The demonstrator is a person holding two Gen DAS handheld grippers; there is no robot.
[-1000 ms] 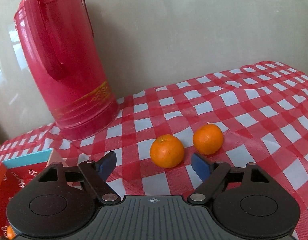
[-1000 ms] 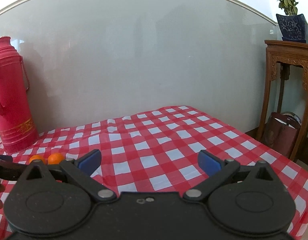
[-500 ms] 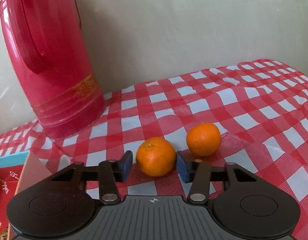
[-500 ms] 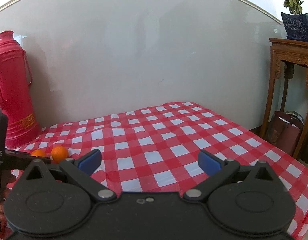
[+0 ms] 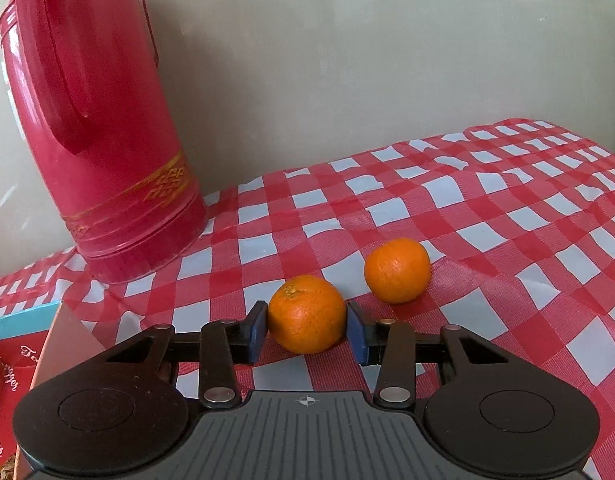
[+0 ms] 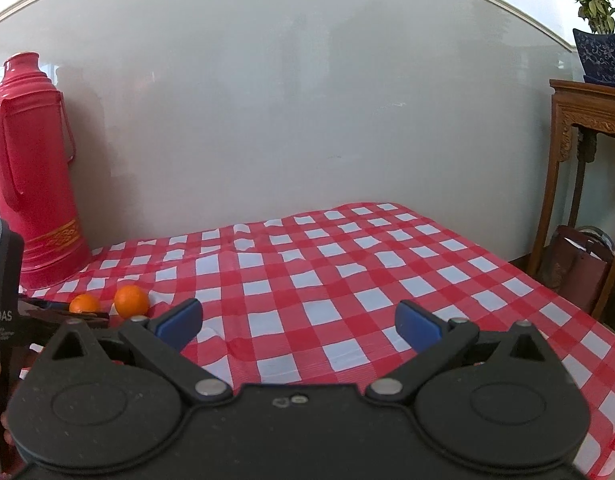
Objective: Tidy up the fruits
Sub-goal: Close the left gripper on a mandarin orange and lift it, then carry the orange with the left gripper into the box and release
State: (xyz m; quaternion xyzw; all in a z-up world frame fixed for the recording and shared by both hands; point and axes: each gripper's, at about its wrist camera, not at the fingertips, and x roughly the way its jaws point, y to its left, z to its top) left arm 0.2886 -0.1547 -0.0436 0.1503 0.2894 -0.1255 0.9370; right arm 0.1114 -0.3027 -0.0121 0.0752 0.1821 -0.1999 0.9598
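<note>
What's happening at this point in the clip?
A person with a gripper in each hand is sorting fruit on a checked tablecloth. The left gripper has its blue fingers pressed against both sides of the nearer orange, which sits on the cloth. A second orange lies just beyond it, near a red thermos. The right gripper is open, holding nothing.

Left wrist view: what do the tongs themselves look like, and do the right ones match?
Left tongs: black linkage arms on silver pivot pins, blue rectangular pads, two round black housings, ribbed grey centre plate with a small crosshair mark. Right tongs match, but with a plain black centre.
</note>
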